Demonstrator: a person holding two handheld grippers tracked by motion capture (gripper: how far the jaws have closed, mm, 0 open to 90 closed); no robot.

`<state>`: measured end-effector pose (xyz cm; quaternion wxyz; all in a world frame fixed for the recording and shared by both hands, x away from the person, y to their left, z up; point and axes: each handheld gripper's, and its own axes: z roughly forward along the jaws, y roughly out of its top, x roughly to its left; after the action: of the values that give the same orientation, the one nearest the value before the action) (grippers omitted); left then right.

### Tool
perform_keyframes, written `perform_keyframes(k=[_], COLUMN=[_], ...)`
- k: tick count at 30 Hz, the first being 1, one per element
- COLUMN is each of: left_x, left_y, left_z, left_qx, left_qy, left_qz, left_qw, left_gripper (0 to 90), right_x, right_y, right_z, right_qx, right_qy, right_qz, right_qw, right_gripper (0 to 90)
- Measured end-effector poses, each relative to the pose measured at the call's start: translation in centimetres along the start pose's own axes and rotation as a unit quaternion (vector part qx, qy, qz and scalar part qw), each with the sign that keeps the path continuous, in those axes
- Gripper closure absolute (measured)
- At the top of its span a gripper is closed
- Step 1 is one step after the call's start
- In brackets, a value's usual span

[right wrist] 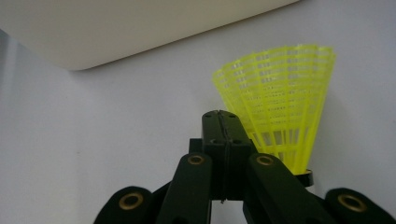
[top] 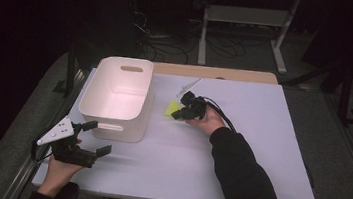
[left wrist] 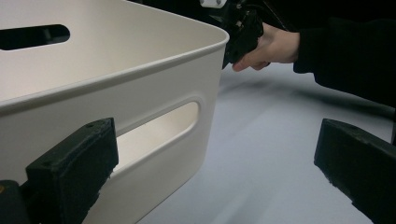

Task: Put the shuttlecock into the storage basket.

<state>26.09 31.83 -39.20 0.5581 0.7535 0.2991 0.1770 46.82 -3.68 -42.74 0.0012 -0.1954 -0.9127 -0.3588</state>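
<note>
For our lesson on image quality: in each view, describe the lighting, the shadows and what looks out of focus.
High view: the white rectangular table top is lit and the room behind is dark. Left gripper view: the near black jaws look soft and the white plastic bin is bright. Right gripper view: the yellow mesh shuttlecock is sharp under even light, without hard shadows.

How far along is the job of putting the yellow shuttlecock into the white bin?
Done: nothing, the white bin looks empty. In hand: the right gripper is shut beside the yellow shuttlecock, not on it. Left: grasp it and drop it in. The left gripper waits open.
</note>
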Motion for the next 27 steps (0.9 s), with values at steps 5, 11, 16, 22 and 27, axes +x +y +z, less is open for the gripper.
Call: perform_keyframes(k=[5, 11, 16, 22, 27], left_x=[0.0, 0.0, 0.0, 0.0, 0.0], left_y=[0.0, 0.0, 0.0, 0.0, 0.0], left_z=[0.0, 0.0, 0.0, 0.0, 0.0], left_qx=[0.000, 0.000, 0.000, 0.000, 0.000], left_qy=[0.000, 0.000, -0.001, -0.001, -0.001], left_qz=[0.000, 0.000, 0.000, -0.001, -0.001], left_qw=[1.0000, 1.0000, 1.0000, 1.0000, 1.0000], left_gripper=[0.0, 0.0, 0.0, 0.0, 0.0], right_x=[-0.2, -0.2, -0.3, -0.6, -0.6], right_y=[-0.1, -0.1, -0.1, -0.3, -0.1], right_z=[-0.1, -0.8, -1.7, -2.5, -3.2], right_qx=[0.001, 0.000, -0.002, -0.002, 0.001], right_qy=[0.002, 0.006, 0.005, 0.006, -0.001], right_qz=[0.004, 0.003, 0.008, 0.010, 0.007], right_qw=[1.0000, 1.0000, 0.9999, 0.9999, 1.0000], right_gripper=[88.8, 88.2, 85.6, 81.4, 72.8])
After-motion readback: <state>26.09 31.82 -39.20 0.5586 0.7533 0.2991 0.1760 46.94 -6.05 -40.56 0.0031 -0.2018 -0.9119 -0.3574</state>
